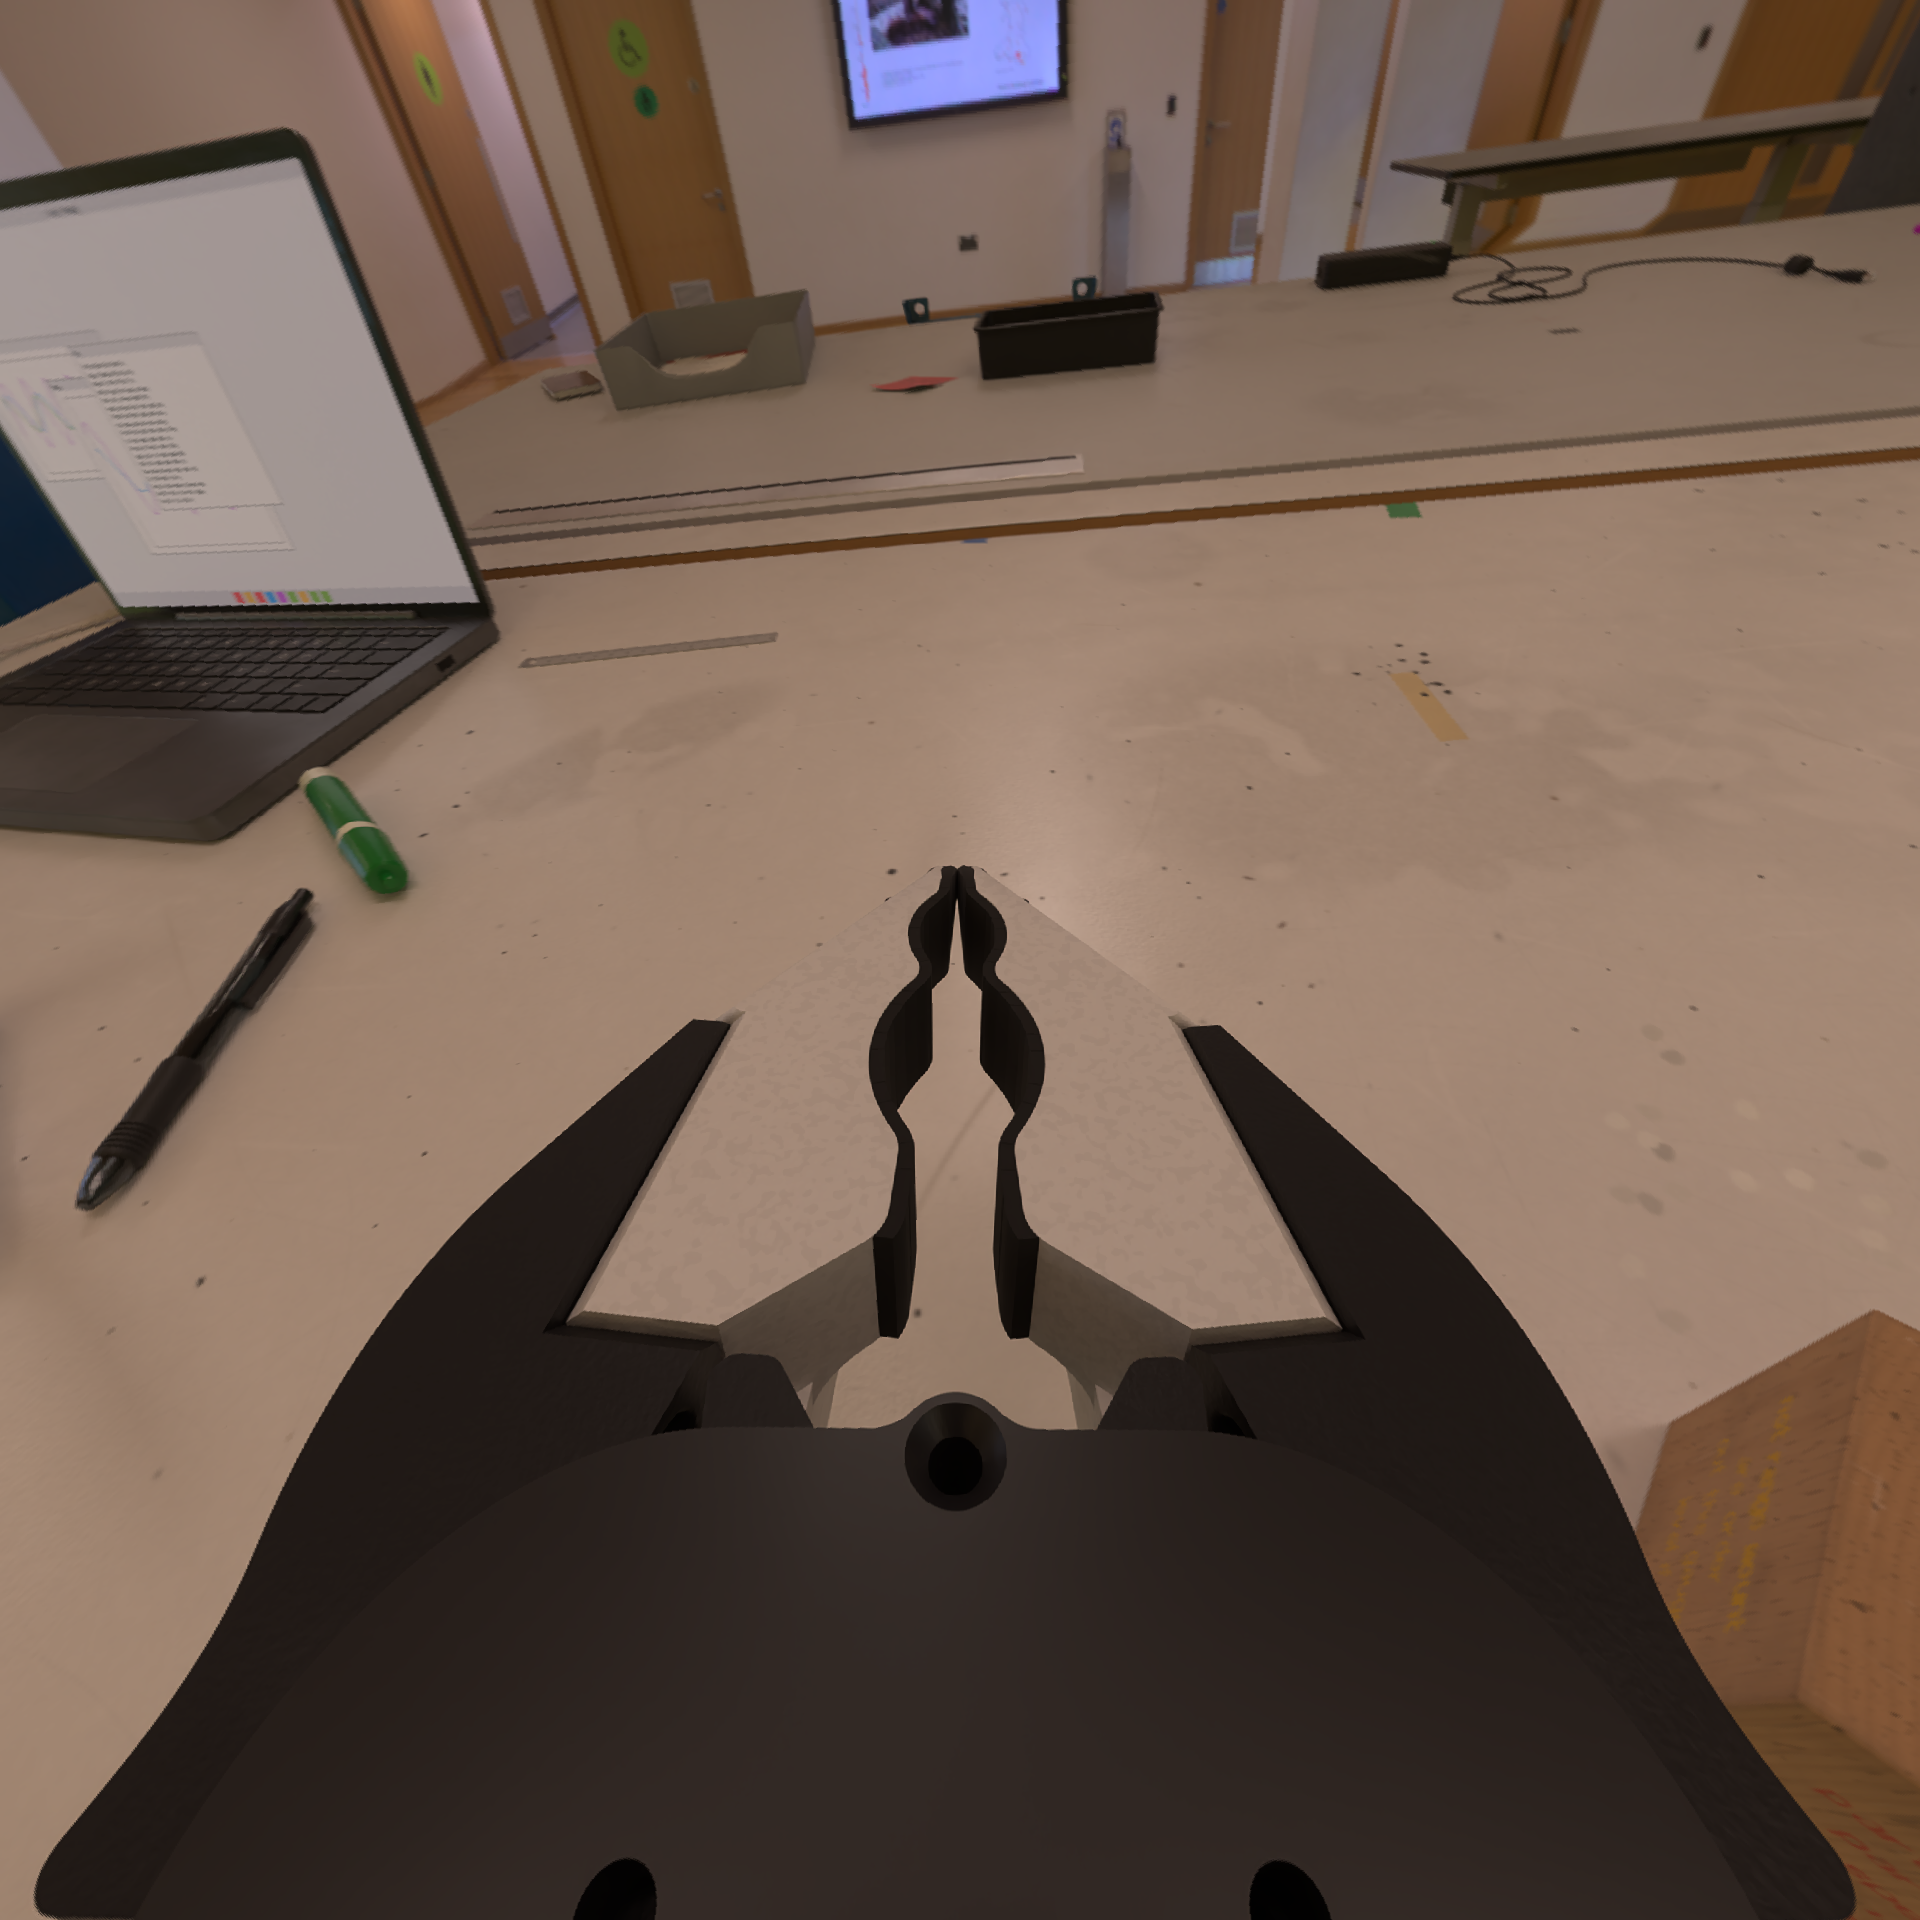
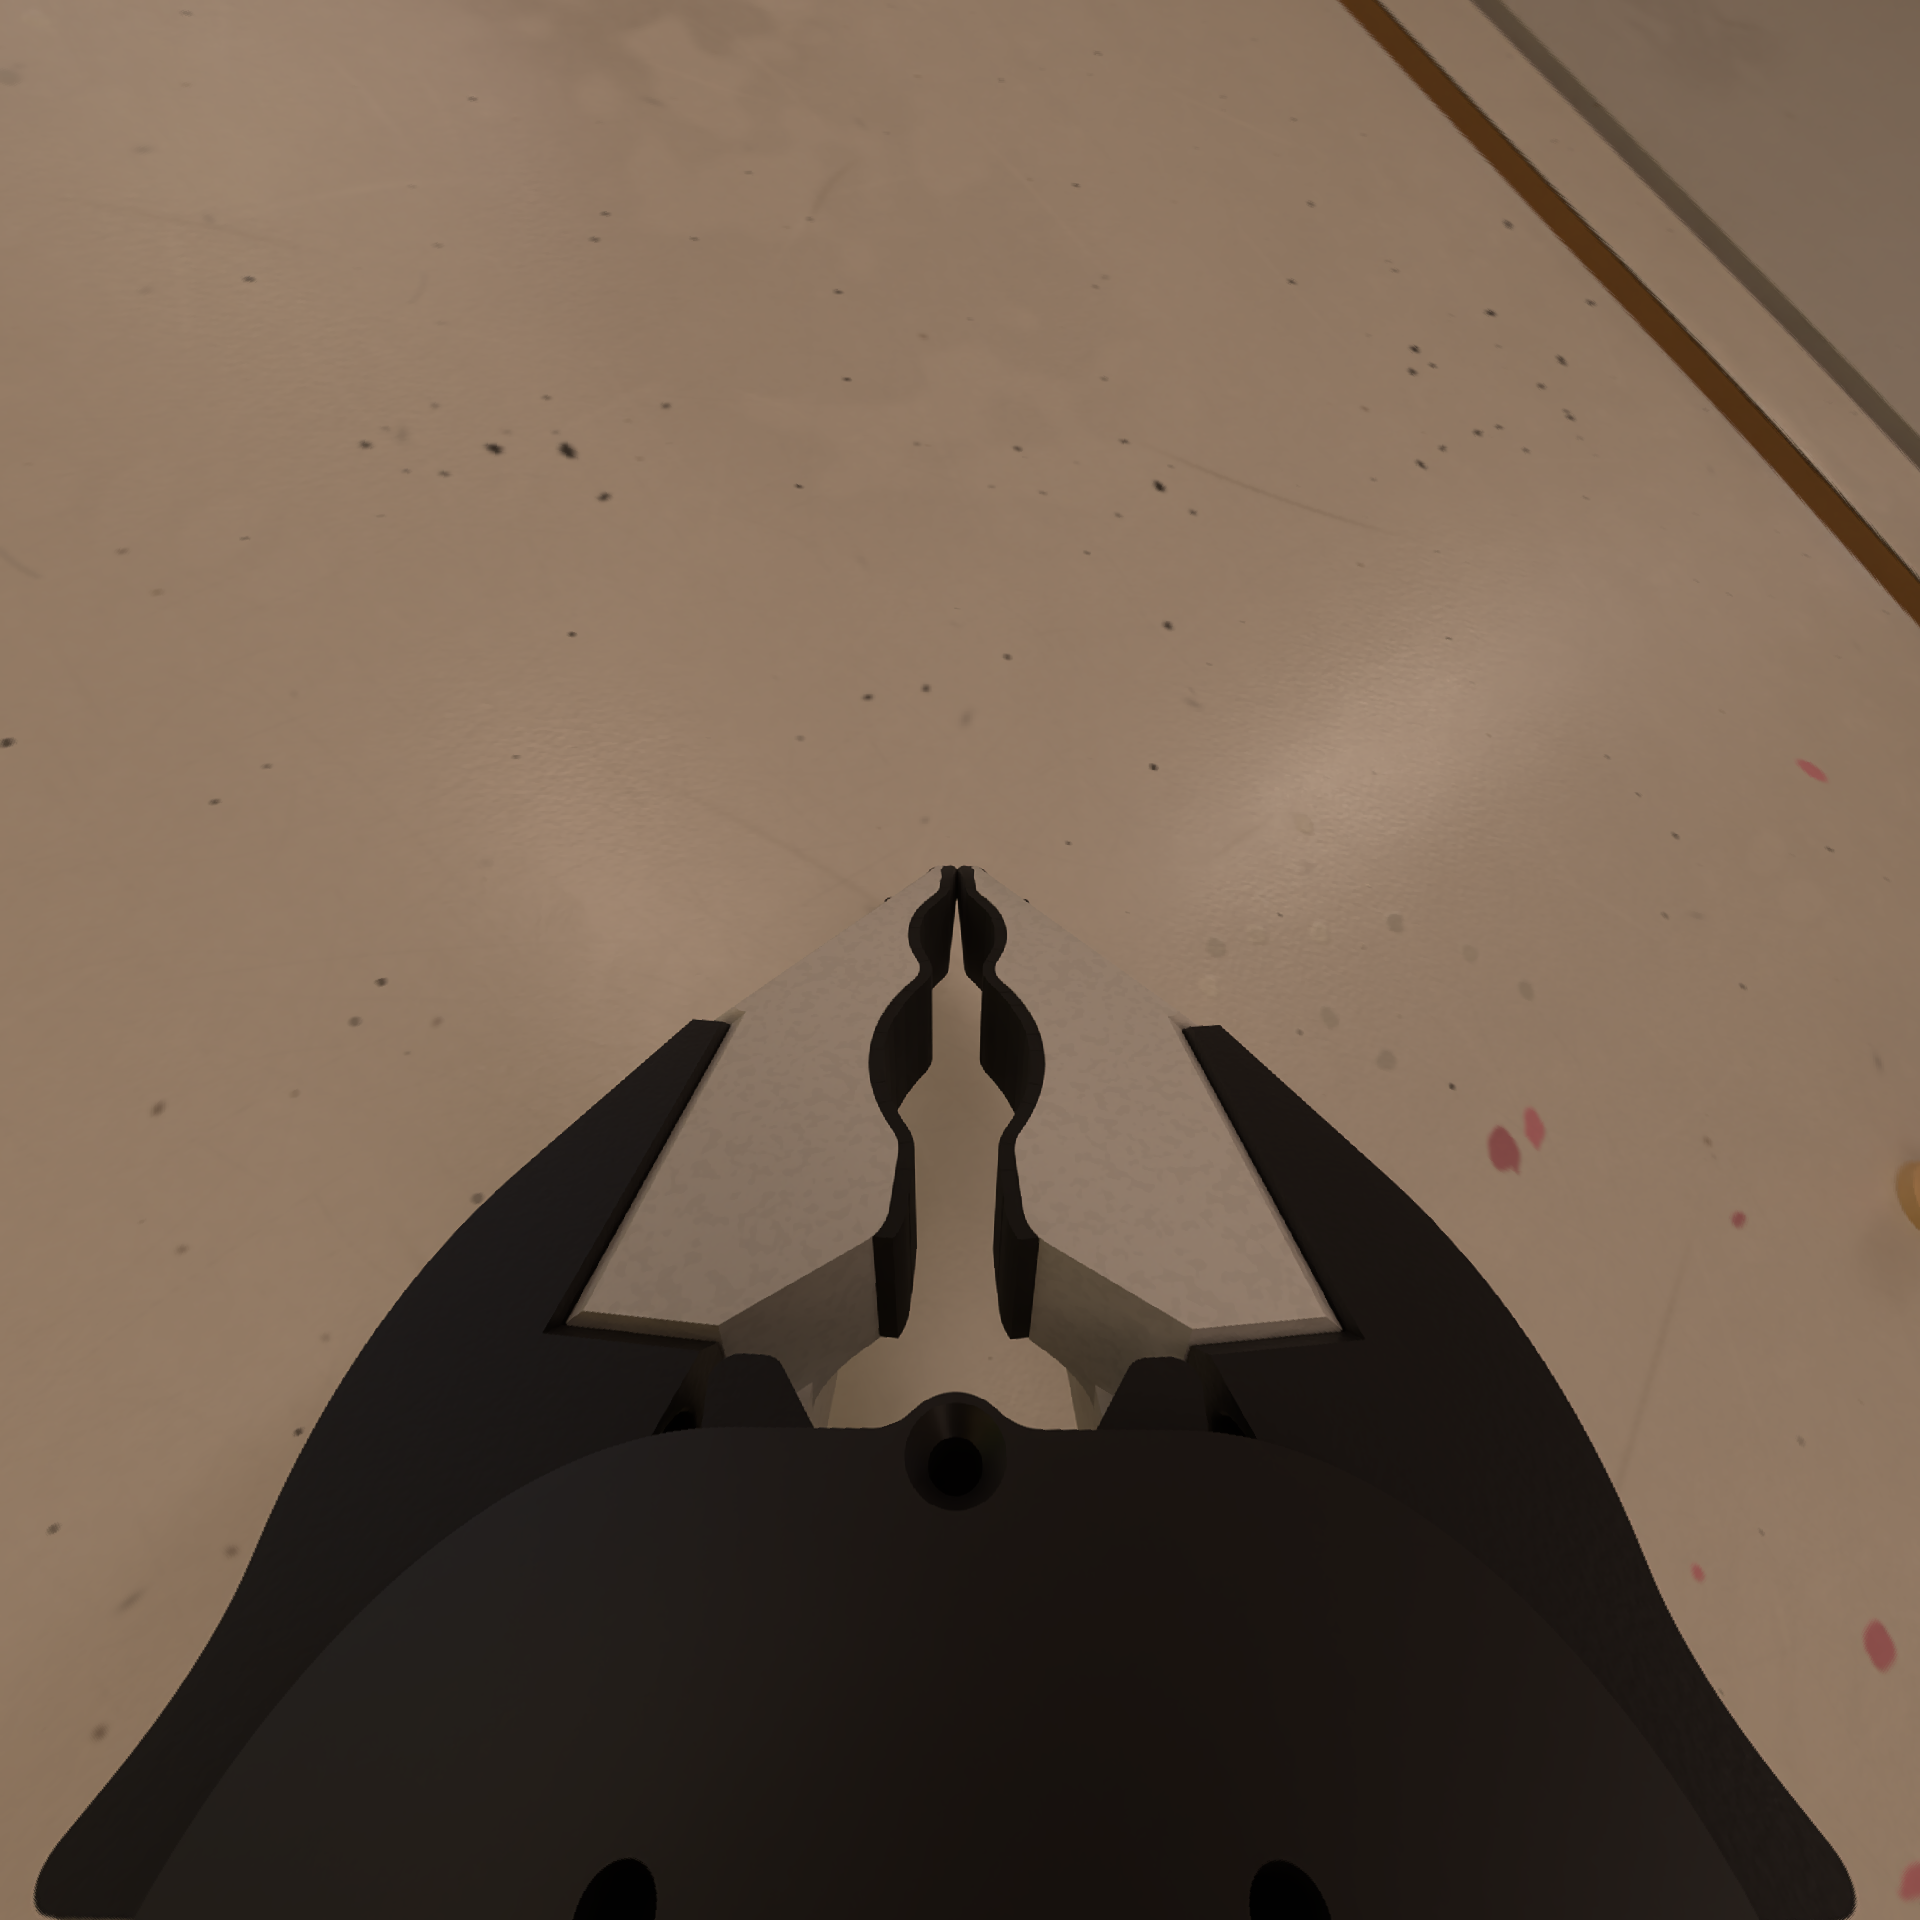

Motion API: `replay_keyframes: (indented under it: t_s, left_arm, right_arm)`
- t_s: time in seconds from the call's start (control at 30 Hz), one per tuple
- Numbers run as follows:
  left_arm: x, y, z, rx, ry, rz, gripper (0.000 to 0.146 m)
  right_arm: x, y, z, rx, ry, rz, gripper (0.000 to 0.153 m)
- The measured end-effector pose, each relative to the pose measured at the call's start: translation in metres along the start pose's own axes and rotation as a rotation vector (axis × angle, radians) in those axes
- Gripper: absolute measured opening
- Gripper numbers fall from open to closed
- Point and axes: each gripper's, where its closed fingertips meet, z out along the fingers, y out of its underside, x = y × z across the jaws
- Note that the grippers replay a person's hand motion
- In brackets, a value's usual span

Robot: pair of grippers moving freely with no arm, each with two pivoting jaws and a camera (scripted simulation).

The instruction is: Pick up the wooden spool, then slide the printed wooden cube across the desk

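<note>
Spool first: we are not seeing it plainly in either view. Only a small tan rounded sliver [image 2: 1910,1195] is peeking in at the right edge of the right wrist view, and we cannot tell whether that is the wooden spool.

Going left to right in the left wrist view, we are passing an open laptop [image 1: 208,520], a black pen [image 1: 197,1049] and a green marker [image 1: 353,831] lying on the desk [image 1: 1143,727], all well to the left of our left tongs [image 1: 956,873], whose tips are pressing together on nothing. Low at the right edge, the printed wooden cube [image 1: 1797,1538] is sitting on the desk, beside and behind the tips, close to the tongs' right flank.

In the right wrist view, our right tongs [image 2: 956,873] are likewise closed and empty, pointing down at bare speckled desk [image 2: 727,416].

We are judging that the coming move hinges on this: if the sliver is the spool, it is lying off to the right of the right tongs, so those are nearer and would need to swing right and open; the cube is nearer the left tongs.
</note>
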Motion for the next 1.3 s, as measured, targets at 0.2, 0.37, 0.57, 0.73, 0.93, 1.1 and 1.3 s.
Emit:
replay_keyframes:
  t_s: [0.2,0.37,0.57,0.73,0.93,1.1,1.3]
  left_arm:
    - [0.001,0.016,0.006,-0.043,-0.003,0.036,0.000]
    - [0.004,0.024,0.009,-0.069,0.004,0.053,0.000]
    - [0.013,0.018,0.000,-0.070,0.050,0.095,0.000]
    - [0.017,0.018,-0.026,-0.083,0.087,0.118,0.002]
    - [0.017,0.022,-0.073,-0.083,0.149,0.102,0.026]
    - [0.032,0.033,-0.107,-0.114,0.273,0.063,0.041]
    - [0.089,0.056,-0.134,-0.203,0.505,0.172,0.075]
  right_arm:
    - [-0.034,-0.005,0.002,-0.002,-0.046,-0.118,0.000]
    - [0.011,-0.002,-0.014,0.038,0.052,-0.122,0.000]
    - [0.184,0.054,-0.039,0.039,0.255,0.140,0.000]
    - [0.267,0.095,-0.030,0.066,0.245,0.248,0.022]
    - [0.293,0.115,0.010,-0.045,0.086,0.319,0.063]
    - [0.299,0.111,0.022,-0.047,0.064,0.291,0.028]
    - [0.260,0.097,0.022,-0.025,-0.024,0.205,0.023]
